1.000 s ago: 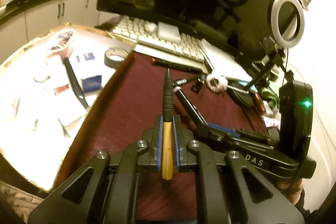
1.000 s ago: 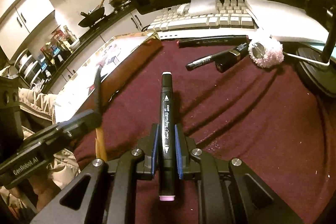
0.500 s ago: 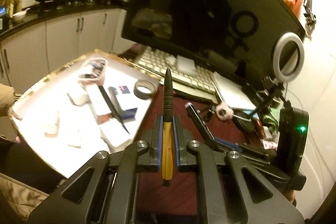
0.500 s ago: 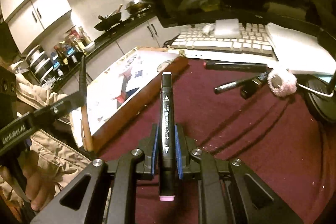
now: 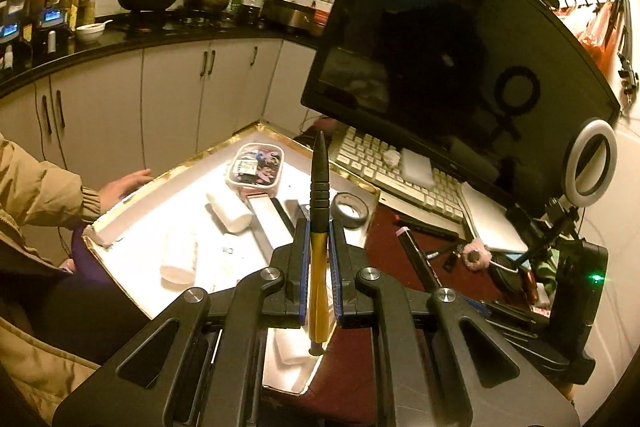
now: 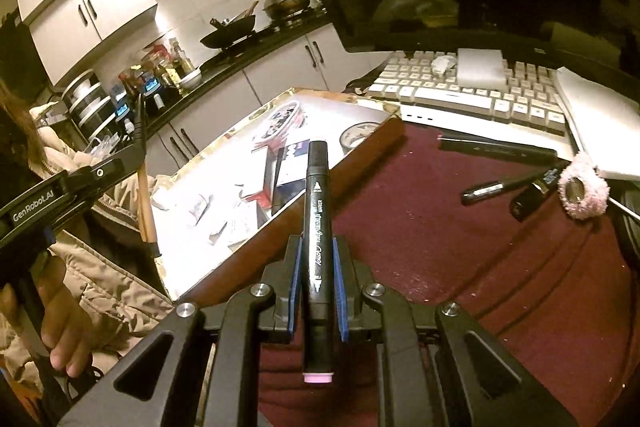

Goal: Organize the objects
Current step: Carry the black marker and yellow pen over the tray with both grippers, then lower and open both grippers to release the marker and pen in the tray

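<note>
My left gripper [image 5: 320,227] is shut on a pen [image 5: 320,179] with a yellow barrel and a black front part. It hangs over the near corner of a white, gold-rimmed tray [image 5: 256,131]. My right gripper [image 6: 318,241] is shut on a black marker [image 6: 318,195] with a pink end cap, above a maroon cloth [image 6: 460,247] by the tray's edge [image 6: 320,93]. In the right wrist view the left gripper [image 6: 138,143] shows at the left, with the yellow pen [image 6: 146,211] pointing up. The marker [image 5: 416,259] shows in the left wrist view too.
The tray holds a clear lidded box [image 5: 256,169], a tape roll [image 5: 351,209] and white packets. On the cloth lie two black pens [image 6: 496,149] [image 6: 492,189] and a pink fuzzy roll [image 6: 584,191]. Behind stand a keyboard [image 6: 460,95], a monitor [image 5: 460,59] and a ring light [image 5: 592,157]. A person's hand [image 5: 120,187] rests at the tray's left rim.
Both grippers have risen with their pens still held. The left one has swung left, from over the maroon cloth to over the tray. The right one has drifted towards the tray's edge.
</note>
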{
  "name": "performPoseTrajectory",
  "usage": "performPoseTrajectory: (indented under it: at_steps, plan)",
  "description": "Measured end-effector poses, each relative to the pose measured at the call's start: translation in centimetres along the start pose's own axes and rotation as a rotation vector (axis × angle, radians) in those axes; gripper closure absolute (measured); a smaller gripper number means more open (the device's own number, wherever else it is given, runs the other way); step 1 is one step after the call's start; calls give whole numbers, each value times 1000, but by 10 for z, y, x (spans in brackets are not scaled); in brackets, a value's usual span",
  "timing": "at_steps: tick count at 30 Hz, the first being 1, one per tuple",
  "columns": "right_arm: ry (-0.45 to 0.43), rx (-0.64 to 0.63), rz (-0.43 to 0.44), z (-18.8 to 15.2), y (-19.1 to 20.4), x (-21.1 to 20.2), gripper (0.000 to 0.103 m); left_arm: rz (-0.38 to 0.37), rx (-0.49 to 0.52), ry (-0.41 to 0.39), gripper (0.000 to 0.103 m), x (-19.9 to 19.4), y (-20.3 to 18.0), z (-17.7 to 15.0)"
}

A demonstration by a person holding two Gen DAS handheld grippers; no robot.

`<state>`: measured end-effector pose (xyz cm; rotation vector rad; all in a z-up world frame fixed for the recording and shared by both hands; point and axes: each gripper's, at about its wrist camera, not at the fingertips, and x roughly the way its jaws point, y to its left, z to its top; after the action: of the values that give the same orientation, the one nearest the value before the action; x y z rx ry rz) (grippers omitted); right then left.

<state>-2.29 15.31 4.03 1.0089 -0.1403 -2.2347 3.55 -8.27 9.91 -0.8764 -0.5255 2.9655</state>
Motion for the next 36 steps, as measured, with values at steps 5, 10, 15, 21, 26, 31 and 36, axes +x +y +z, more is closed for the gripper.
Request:
performPoseTrajectory:
  at_steps: [5,10,15,21,26,31,36]
  plan:
    - [-16,5,-6,2,2,-5,90,33,12,-27,95,-6,4,1]
    - [-19,-36,-11,14,13,-4,90,84,17,-28,95,-2,19,10]
    - [-17,-66,-17,31,23,9,90,123,29,-21,95,13,37,25]
    - [-18,-95,-19,52,33,28,90,178,-11,-4,95,32,61,43]
    - [-3,-83,-2,66,38,48,90,238,27,11,95,40,71,49]
    - [43,-43,-2,78,31,78,90,328,119,44,95,58,73,56]
    - [35,-16,-11,89,23,101,90,347,253,123,95,96,65,55]
